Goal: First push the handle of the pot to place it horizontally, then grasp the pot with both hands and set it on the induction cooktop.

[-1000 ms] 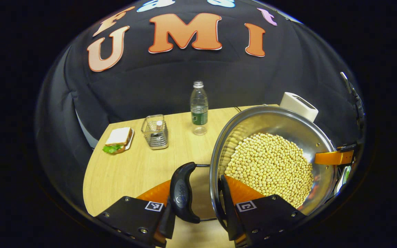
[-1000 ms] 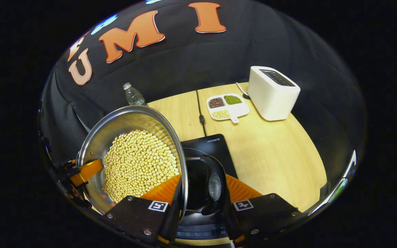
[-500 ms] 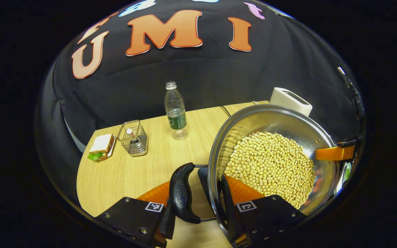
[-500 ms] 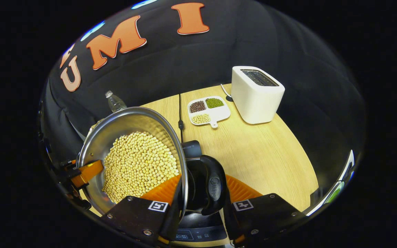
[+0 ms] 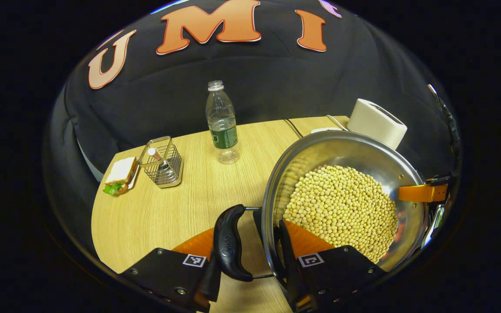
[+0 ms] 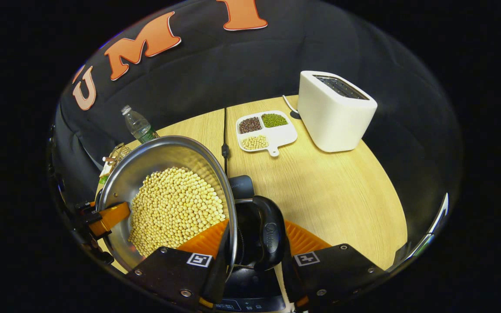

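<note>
A steel pot [image 5: 342, 150] full of yellow soybeans [image 5: 342, 208] is held between both grippers. My left gripper [image 5: 250, 237] is shut on the pot: one finger lies outside its black side handle [image 5: 228, 248], the other inside the rim. My right gripper [image 6: 257, 230] is shut the same way on the opposite handle [image 6: 272, 237] and rim. Each gripper also appears across the pot [image 6: 163, 152] as an orange finger, the right one [image 5: 422, 192] and the left one [image 6: 105, 217]. The black induction cooktop [image 6: 242, 187] lies under the pot, mostly hidden. I cannot tell whether the pot touches it.
On the wooden table [image 5: 155, 217] stand a water bottle [image 5: 221, 124], a wire basket [image 5: 161, 163] and a sandwich [image 5: 120, 174]. A white toaster [image 6: 335, 111] and a divided dish of beans [image 6: 265, 130] sit at the back right. The cooktop's cable [image 6: 224, 143] runs back.
Both grippers have carried the pot over the cooktop, which has slid further beneath it. The bottle, toaster and dish now look nearer. Both grips are unchanged.
</note>
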